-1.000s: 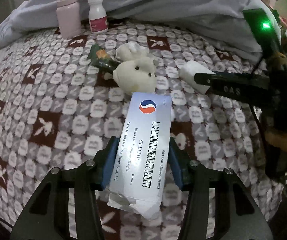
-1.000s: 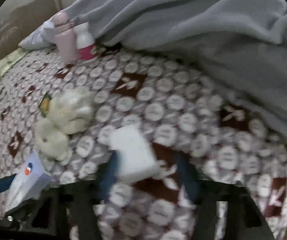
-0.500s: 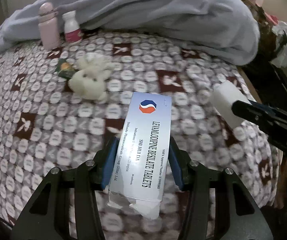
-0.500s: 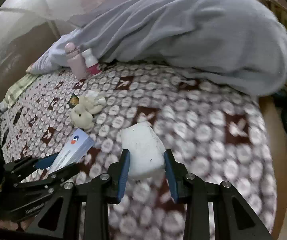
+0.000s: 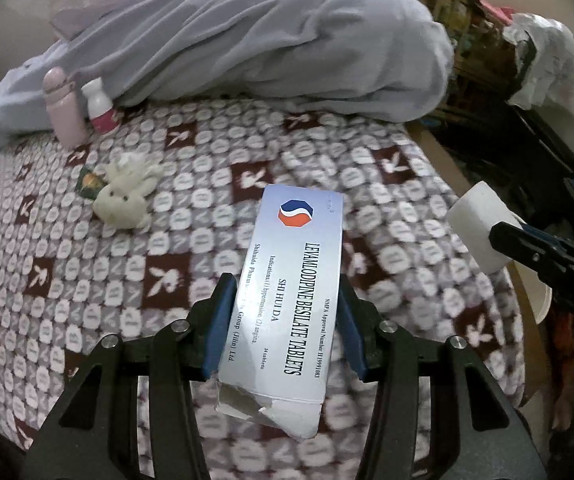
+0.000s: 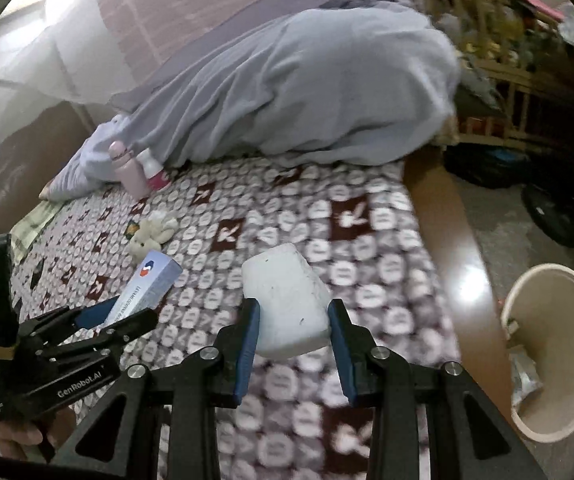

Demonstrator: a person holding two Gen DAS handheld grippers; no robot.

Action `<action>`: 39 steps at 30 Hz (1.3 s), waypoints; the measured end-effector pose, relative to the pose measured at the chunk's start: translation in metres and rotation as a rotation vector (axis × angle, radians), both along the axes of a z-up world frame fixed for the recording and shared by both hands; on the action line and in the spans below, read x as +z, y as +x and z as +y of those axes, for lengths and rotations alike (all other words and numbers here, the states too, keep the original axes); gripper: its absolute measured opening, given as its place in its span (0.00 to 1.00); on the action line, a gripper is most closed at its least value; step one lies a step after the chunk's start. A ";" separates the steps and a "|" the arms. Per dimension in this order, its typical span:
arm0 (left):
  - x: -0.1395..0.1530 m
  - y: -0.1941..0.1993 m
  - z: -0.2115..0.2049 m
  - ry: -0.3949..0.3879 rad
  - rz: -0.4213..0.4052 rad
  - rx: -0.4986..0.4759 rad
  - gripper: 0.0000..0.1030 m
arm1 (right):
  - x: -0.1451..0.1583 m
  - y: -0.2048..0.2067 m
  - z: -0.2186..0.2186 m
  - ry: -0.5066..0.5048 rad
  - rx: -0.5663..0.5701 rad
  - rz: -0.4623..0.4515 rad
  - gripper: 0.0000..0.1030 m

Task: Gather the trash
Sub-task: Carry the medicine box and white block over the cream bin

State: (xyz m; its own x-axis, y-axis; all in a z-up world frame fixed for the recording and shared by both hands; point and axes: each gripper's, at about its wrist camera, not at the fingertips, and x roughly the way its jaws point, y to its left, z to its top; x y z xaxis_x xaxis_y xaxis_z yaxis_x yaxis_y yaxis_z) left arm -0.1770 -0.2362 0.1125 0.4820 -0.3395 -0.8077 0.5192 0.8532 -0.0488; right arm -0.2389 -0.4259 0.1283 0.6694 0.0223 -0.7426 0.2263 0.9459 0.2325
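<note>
My left gripper (image 5: 285, 312) is shut on a white tablet box (image 5: 291, 280) with a red and blue logo and a torn near end, held above the patterned bedspread (image 5: 127, 248). In the right wrist view the same tablet box (image 6: 149, 284) and left gripper (image 6: 123, 316) show at the lower left. My right gripper (image 6: 293, 316) is shut on a white foam block (image 6: 287, 300); that foam block (image 5: 477, 228) appears at the right of the left wrist view. A beige trash bin (image 6: 555, 364) stands on the floor beside the bed at the lower right, with some wrappers inside.
On the bed lie a small cream plush toy (image 5: 125, 192) with a green wrapper (image 5: 89, 182) beside it, a pink bottle (image 5: 63, 108), a white pill bottle (image 5: 99, 106) and a bunched grey blanket (image 5: 267, 36). A wooden bed edge (image 6: 443, 232) and cluttered shelves (image 6: 499, 76) lie to the right.
Both grippers have pulled back and risen from the bed towards its right edge, each keeping its item. The plush and bottles look farther away, and the bin has come into the right wrist view.
</note>
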 end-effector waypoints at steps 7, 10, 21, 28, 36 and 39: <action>0.011 -0.017 -0.033 0.009 -0.030 -0.061 0.46 | 0.006 -0.029 -0.027 -0.010 -0.061 -0.014 0.33; 0.012 -0.022 -0.047 0.012 -0.036 -0.086 0.46 | 0.007 -0.042 -0.041 -0.005 -0.093 -0.015 0.33; 0.015 -0.045 -0.112 0.046 -0.072 -0.210 0.46 | 0.004 -0.082 -0.092 0.006 -0.208 -0.004 0.33; 0.014 -0.056 -0.147 0.069 -0.086 -0.273 0.46 | 0.004 -0.106 -0.123 0.007 -0.278 0.000 0.33; 0.009 -0.069 -0.178 0.074 -0.082 -0.333 0.46 | -0.007 -0.127 -0.155 0.020 -0.353 0.024 0.33; 0.007 -0.072 -0.186 0.077 -0.081 -0.344 0.46 | -0.012 -0.131 -0.162 0.026 -0.368 0.034 0.33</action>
